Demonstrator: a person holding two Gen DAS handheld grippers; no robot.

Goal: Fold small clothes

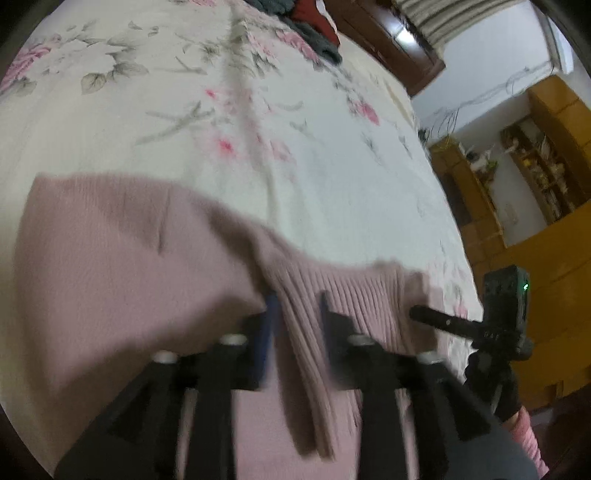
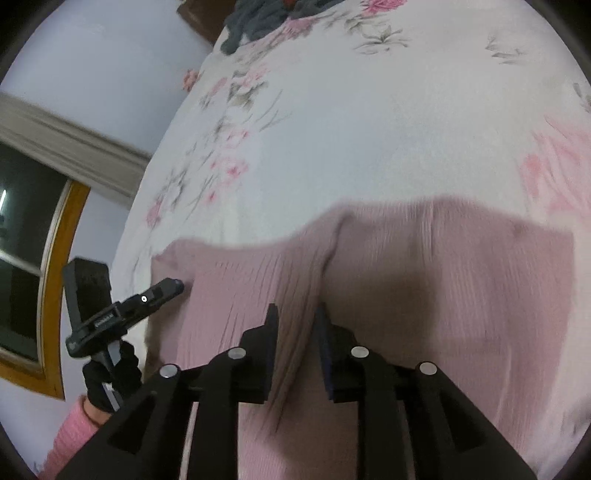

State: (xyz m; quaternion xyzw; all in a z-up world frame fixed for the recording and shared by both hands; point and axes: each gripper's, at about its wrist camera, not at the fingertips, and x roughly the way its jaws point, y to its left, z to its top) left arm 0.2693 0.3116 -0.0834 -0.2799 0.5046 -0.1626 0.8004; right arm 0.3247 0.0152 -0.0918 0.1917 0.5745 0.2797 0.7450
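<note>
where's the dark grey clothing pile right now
The dark grey clothing pile lies at the far end of the floral bedspread, top centre in both wrist views, well beyond the pink knit garment both tools are gripping.

A wide bed [image 1: 332, 192] fills the room, spread with a cream sheet printed with pink flowers and grey leaves. At its far edge lies a heap of dark grey and red cloth [image 1: 314, 22]. Past the right edge stand yellow wooden shelves [image 1: 543, 166] against a pale wall [image 1: 480, 66]. On the other side, a wood-framed window [image 2: 29, 266] shows dark glass.
</note>
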